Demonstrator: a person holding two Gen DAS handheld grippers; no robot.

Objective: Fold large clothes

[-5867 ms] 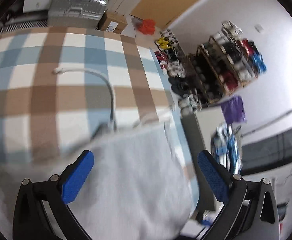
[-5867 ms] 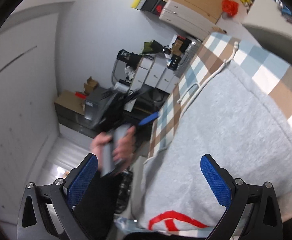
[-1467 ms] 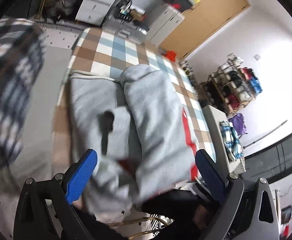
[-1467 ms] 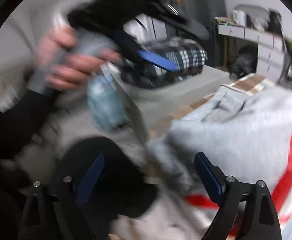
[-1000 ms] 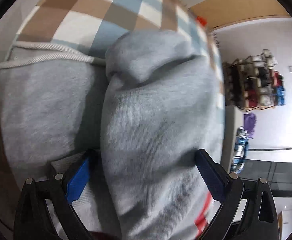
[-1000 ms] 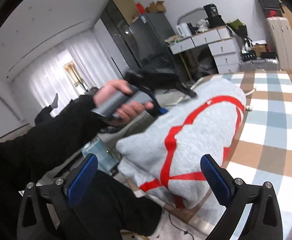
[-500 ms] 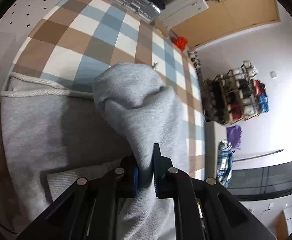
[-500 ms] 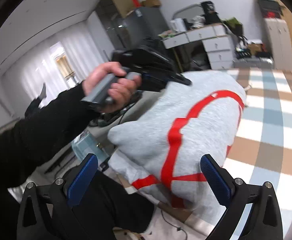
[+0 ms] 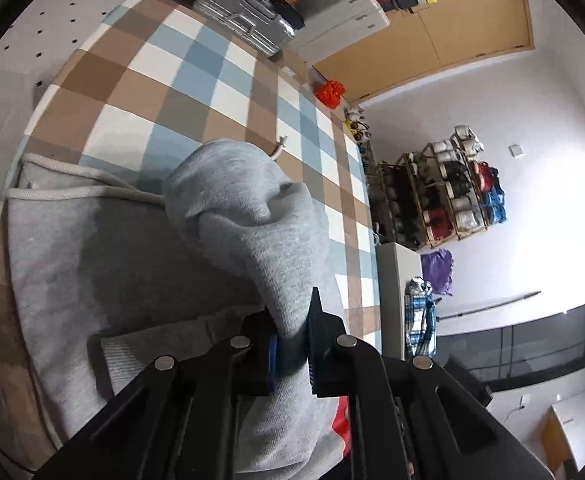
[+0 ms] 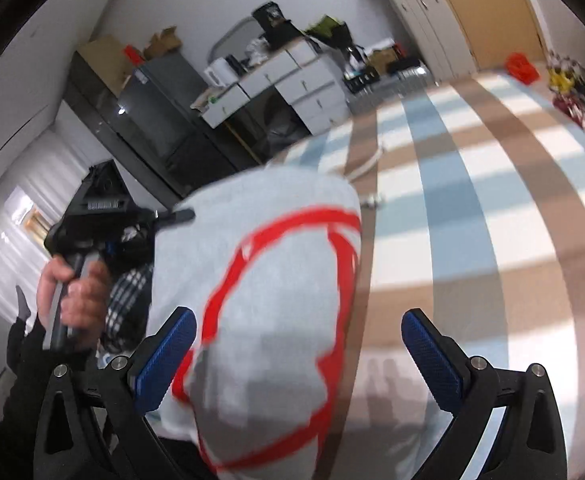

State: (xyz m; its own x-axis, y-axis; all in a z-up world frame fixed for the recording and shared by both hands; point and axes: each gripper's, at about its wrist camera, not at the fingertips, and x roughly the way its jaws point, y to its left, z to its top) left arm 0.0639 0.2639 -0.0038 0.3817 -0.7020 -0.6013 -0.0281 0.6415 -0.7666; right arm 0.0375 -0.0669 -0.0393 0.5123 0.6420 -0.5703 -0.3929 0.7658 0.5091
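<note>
A checked brown, blue and white cloth [image 9: 196, 80] covers the work surface; a shoe rack [image 9: 444, 196] stands at the far right wall. Left wrist view: the grey sweatshirt [image 9: 104, 264] lies on the near part of the cloth, one fold of it raised. The left gripper [image 9: 292, 344] is clamped tight on that fold. Right wrist view: the sweatshirt's red-printed panel [image 10: 276, 288] lies between the spread fingers of the right gripper [image 10: 298, 354], which grip nothing. At left, a hand [image 10: 72, 292] holds the other tool's handle.
</note>
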